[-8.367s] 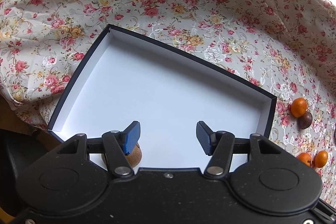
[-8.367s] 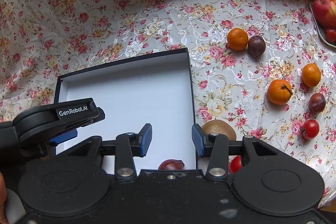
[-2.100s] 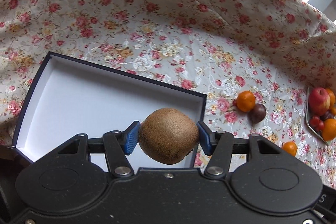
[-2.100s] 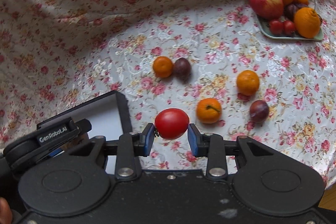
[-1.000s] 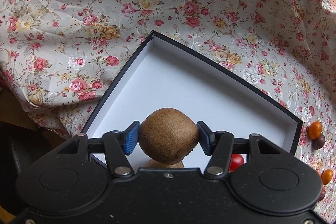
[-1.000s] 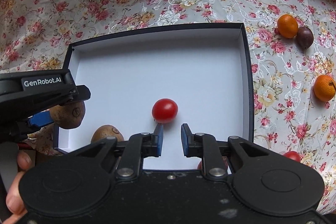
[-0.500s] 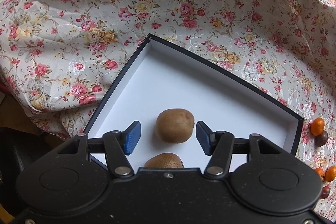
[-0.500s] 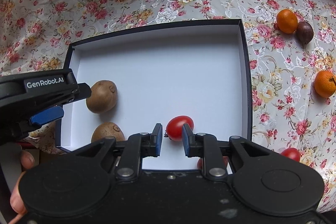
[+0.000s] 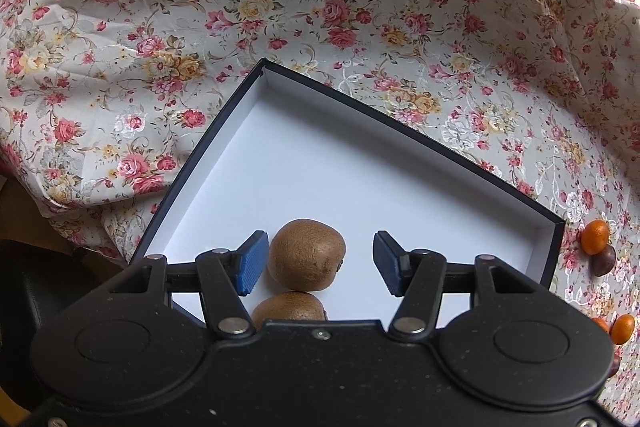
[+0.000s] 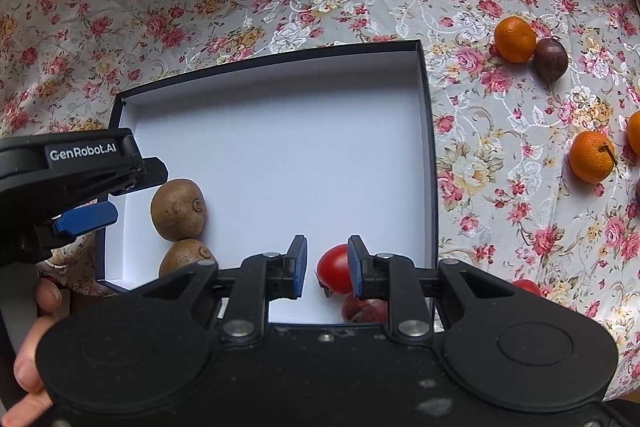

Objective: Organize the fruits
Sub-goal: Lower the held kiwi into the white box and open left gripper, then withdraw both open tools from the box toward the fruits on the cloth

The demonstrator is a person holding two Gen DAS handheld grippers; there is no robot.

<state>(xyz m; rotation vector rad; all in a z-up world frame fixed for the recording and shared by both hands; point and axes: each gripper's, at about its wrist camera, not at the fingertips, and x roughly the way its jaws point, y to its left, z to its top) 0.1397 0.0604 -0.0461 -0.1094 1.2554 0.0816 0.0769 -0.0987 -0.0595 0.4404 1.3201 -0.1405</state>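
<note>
With both tongs hanging over the box (image 10: 427,131), neither one grips any fruit.

Left gripper (image 9: 316,264) spread wide, released; a kiwi (image 9: 306,254) lies on the white box floor between its blue pads, nearer the left pad (image 9: 251,262), whether touching it unclear; a second kiwi (image 9: 289,308) lies just behind the first, toward the tong body, the two touching. Right gripper (image 10: 327,266) is narrowly parted and grasps nothing; a red tomato (image 10: 334,268) lies on the box floor past its tips, partly behind the right pad (image 10: 354,267); a dark red fruit (image 10: 363,309) sits just beneath that, half hidden. Ahead-right of the right tongs, outside the box on the floral cloth (image 10: 480,163): a tangerine (image 10: 514,39) touching a purple fruit (image 10: 551,59), another tangerine (image 10: 591,157) well apart, and a second tomato (image 10: 527,286) beside the tong arm.
</note>
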